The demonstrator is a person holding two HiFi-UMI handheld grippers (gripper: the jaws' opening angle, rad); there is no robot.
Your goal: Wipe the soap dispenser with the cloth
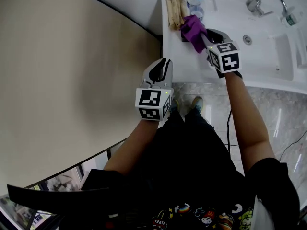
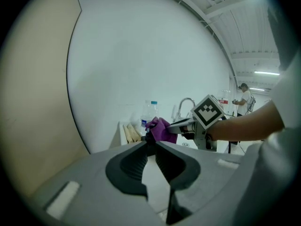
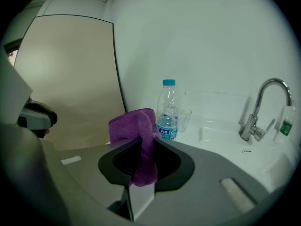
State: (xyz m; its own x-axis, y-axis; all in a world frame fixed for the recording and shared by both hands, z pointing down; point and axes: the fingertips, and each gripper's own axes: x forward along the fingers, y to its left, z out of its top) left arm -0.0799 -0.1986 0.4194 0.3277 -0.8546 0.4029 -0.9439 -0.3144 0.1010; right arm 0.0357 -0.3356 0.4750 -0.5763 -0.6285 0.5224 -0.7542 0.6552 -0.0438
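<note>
Though white, counter (image 1: 178,56) beside beige wall (image 1: 72,80)

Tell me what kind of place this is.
Most likely a washroom or bathroom sink area. There is a white basin with a curved metal tap, a white counter holding a water bottle and a glass, and a marbled floor below.

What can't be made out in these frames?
- Small green-labelled bottle beside the faucet: right gripper view, too small, at the lens edge, to tell if it dispenses soap.
- Tips of the right tongs: right gripper view, wrapped in purple cloth.
- Beige strips: head view, too blurred to name.
</note>
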